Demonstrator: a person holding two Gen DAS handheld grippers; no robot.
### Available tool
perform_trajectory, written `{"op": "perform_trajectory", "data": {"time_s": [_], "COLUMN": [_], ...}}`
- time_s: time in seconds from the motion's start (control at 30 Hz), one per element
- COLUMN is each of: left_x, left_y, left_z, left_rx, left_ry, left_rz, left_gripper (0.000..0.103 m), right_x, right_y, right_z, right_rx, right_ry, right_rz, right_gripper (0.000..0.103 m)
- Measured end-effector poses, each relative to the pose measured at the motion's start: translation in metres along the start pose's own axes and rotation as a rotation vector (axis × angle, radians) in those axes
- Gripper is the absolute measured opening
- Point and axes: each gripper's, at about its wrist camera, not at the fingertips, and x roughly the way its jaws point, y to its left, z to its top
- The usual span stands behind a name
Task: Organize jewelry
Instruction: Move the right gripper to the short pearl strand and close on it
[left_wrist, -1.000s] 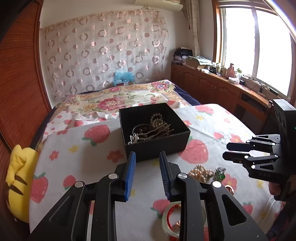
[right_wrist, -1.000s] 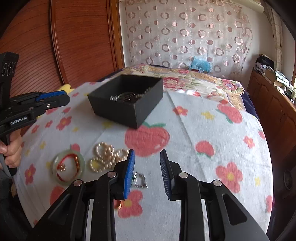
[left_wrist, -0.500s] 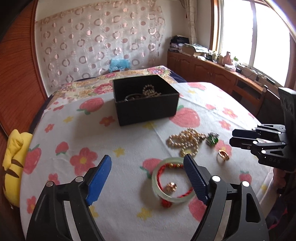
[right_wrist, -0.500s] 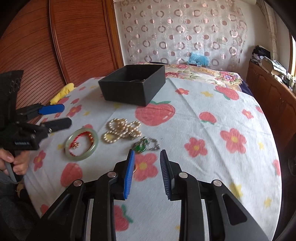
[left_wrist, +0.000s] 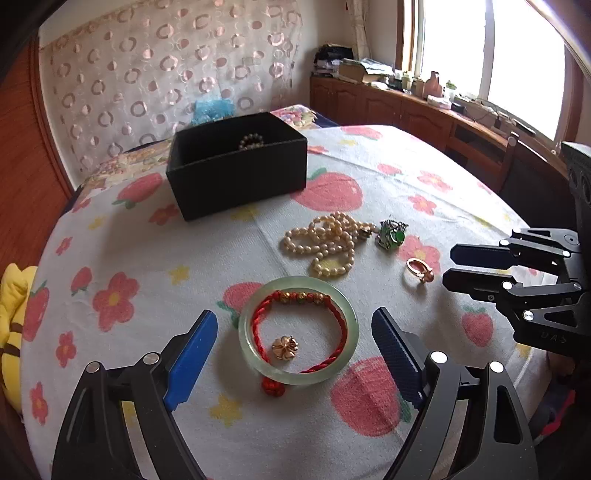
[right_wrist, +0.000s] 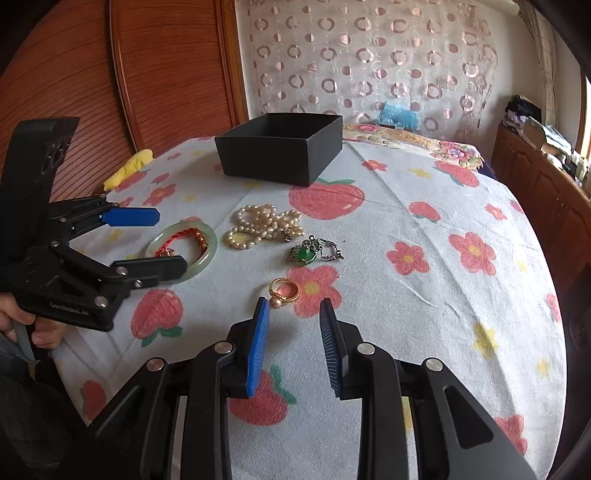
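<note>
Widened since half a second ago, both tools are empty: left tool (left_wrist: 291, 350) is spread around the jade bangle (left_wrist: 297, 329) on the table (left_wrist: 147, 258), right tool (right_wrist: 293, 339) near the ring (right_wrist: 283, 290). Fingers should be lowered astride the bangle's rim before being closed.

A black open-topped box (left_wrist: 236, 173) stands toward the far side of the table (left_wrist: 155, 266), a beaded piece just showing inside. Nearer the front edge lies a pale green bangle (left_wrist: 297, 330), flat, ringing a red cord bracelet (left_wrist: 301, 306) and a small gold charm (left_wrist: 284, 347). Beyond it, a heaped pearl necklace (left_wrist: 328, 242), a green-stone pendant (left_wrist: 391, 234), and a gold ring (right_wrist: 283, 290).
</note>
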Motion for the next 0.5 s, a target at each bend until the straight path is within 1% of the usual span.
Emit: {"op": "perform_trajectory", "data": {"time_s": [0.2, 0.4, 0.43, 0.5], "left_x": [0.012, 0.014, 0.014, 0.012], "left_y": [-0.009, -0.009, -0.009, -0.008], "left_z": [0.001, 0.004, 0.003, 0.003], "left_rx": [0.041, 0.040, 0.041, 0.037], "left_ry": [0.043, 0.057, 0.058, 0.050], "left_rz": [0.010, 0.008, 0.006, -0.003], "left_gripper": [0.082, 0.082, 0.080, 0.070], "right_x": [0.000, 0.001, 0.000, 0.001], "right_y": [-0.001, -0.001, -0.001, -0.001], "right_z": [0.000, -0.001, -0.001, -0.001], "right_rx": [0.003, 0.004, 0.004, 0.003], "right_ry": [-0.003, -0.001, -0.001, 0.001], "right_rz": [0.003, 0.004, 0.005, 0.004], "right_gripper": [0.031, 0.031, 0.031, 0.031]}}
